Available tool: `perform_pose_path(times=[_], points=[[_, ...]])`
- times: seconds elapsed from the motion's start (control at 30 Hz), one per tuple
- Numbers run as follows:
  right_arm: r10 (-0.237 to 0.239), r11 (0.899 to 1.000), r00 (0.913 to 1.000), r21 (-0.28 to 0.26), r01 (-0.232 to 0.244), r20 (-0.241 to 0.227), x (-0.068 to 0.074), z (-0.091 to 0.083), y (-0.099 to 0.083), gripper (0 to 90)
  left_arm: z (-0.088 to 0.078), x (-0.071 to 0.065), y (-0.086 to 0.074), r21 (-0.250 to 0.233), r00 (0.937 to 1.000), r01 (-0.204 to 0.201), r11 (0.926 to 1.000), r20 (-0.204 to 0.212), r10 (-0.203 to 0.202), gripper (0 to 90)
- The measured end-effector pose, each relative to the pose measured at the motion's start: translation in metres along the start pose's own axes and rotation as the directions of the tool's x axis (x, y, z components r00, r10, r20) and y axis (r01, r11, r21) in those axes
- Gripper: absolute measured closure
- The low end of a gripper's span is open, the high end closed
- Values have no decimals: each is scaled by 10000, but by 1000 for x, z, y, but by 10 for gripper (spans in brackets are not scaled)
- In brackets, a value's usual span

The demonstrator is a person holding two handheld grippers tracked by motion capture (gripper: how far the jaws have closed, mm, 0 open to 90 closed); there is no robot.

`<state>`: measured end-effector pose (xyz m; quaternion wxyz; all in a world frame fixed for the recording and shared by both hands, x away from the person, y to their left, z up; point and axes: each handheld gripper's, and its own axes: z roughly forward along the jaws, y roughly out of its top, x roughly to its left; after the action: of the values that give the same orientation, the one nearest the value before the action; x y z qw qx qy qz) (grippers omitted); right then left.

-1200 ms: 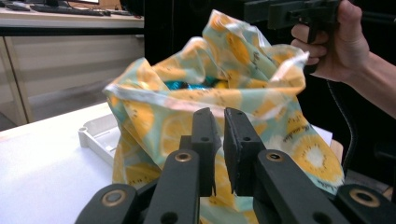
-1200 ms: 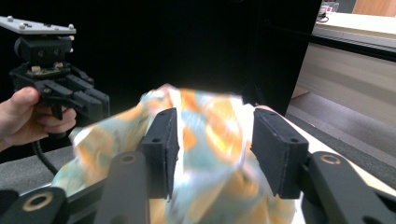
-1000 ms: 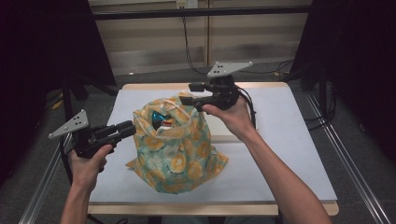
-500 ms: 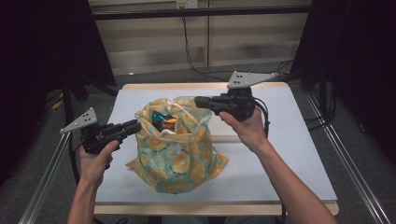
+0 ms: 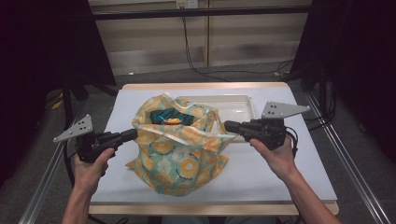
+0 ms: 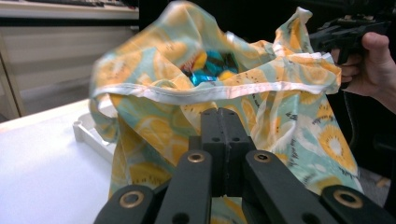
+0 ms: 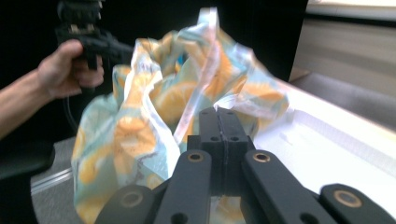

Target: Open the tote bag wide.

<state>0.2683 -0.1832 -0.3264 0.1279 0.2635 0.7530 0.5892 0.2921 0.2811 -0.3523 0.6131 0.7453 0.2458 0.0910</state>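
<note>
On my left, the left gripper point(image 5: 133, 134) has its jaws pressed fully together on the near rim of the fruit-print bag point(image 5: 180, 158); they have just been closing, and in the left gripper view the white hem of the fabric point(image 6: 205, 91) runs just past the jaw tips. Between the two tools the bag stands on the white table point(image 5: 280, 177), its mouth pulled wide, with blue and orange packets point(image 5: 170, 119) sitting inside. Behind it, on the far side from me, a white tray point(image 5: 233, 105) touches the bag. On my right, the right gripper point(image 5: 229, 126) is likewise clamped tight, pinching the opposite edge of the mouth. I judge the main risk is the thin fabric slipping out of either pinch if I pull the rims farther apart, since only a sliver seems caught. If one side lets go, the mouth would likely collapse and the bag could tip toward the tray and spill its packets.
</note>
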Motion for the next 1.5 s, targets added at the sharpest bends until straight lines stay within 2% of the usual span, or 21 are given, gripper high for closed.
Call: perform_pose_path(times=[0.1, 0.3, 0.33, 0.43, 0.5, 0.6, 0.7, 0.77, 0.8, 0.9, 0.93, 0.97, 1.03, 1.07, 1.13, 1.3, 1.4, 1.47, 1.5], points=[[22, 9992, 10000, 399, -22, 6, 2, 2, -16, 900, -3, -3, -6, 81, 9999, 70, 9999, 128, -71, 900], [161, 9988, 9998, 468, -157, -78, 3, 5, -29, 900, -7, -4, -17, 356, 9996, 137, 9993, 232, -145, 900], [177, 9987, 9998, 481, -173, -72, 4, 7, -35, 900, -8, -5, -20, 361, 9992, 157, 9992, 363, -170, 900], [253, 9985, 9996, 482, -246, -144, 4, 9, -41, 900, -10, -7, -23, 410, 9993, 185, 9990, 308, -198, 900], [406, 9983, 9990, 430, -397, -186, 4, 10, -49, 900, -12, -8, -26, 339, 9986, 231, 9992, 476, -247, 900], [527, 9982, 9982, 316, -518, -272, 4, 11, -57, 900, -13, -12, -31, 517, 9982, 193, 9985, 555, -221, 900], [588, 9969, 9979, 544, -573, -275, 4, 12, -64, 900, -12, -15, -35, 617, 9970, 306, 9976, 697, -349, 900], [613, 9965, 9977, 580, -596, -292, 4, 12, -66, 900, -12, -17, -38, 790, 9969, 199, 9967, 738, -258, 900], [524, 9956, 9983, 793, -503, -242, 5, 13, -69, 900, -12, -18, -39, 887, 9967, 165, 9959, 782, -235, 900], [547, 9950, 9982, 854, -525, -232, 5, 13, -72, 892, -13, -21, -43, 861, 9953, 324, 9958, 880, -400, 900], [544, 9950, 9982, 846, -523, -232, 5, 12, -72, 884, -14, -20, -42, 799, 9957, 314, 9963, 849, -382, 900], [516, 9959, 9985, 752, -501, -182, 5, 10, -68, 838, -15, -20, -41, 739, 9955, 317, 9968, 869, -380, 898], [487, 9966, 9987, 678, -474, -175, 5, 9, -66, 826, -18, -21, -36, 531, 9960, 309, 9981, 816, -351, 888], [338, 9979, 9994, 558, -334, -73, 4, 5, -56, 789, -18, -21, -34, 459, 9958, 265, 9986, 868, -304, 863], [301, 9982, 9995, 522, -301, 19, 3, 3, -52, 785, -20, -23, -29, 379, 9969, 136, 9992, 764, -165, 855], [-38, 9998, 9999, 212, 35, 110, -1, 0, -26, 720, -26, -26, -14, -18, 9972, -112, 9999, 735, 113, 793], [-165, 9998, 9998, 80, 164, 127, -4, 7, -13, 697, -26, -29, -8, -203, 9981, -124, 9997, 602, 136, 742], [-198, 9998, 9998, 32, 198, 66, -6, 14, -6, 691, -26, -30, -5, -114, 9982, -302, 9995, 516, 307, 719], [-230, 9997, 9997, 30, 230, 57, -7, 18, -3, 687, -26, -30, -4, -120, 9985, -249, 9996, 490, 255, 710]])
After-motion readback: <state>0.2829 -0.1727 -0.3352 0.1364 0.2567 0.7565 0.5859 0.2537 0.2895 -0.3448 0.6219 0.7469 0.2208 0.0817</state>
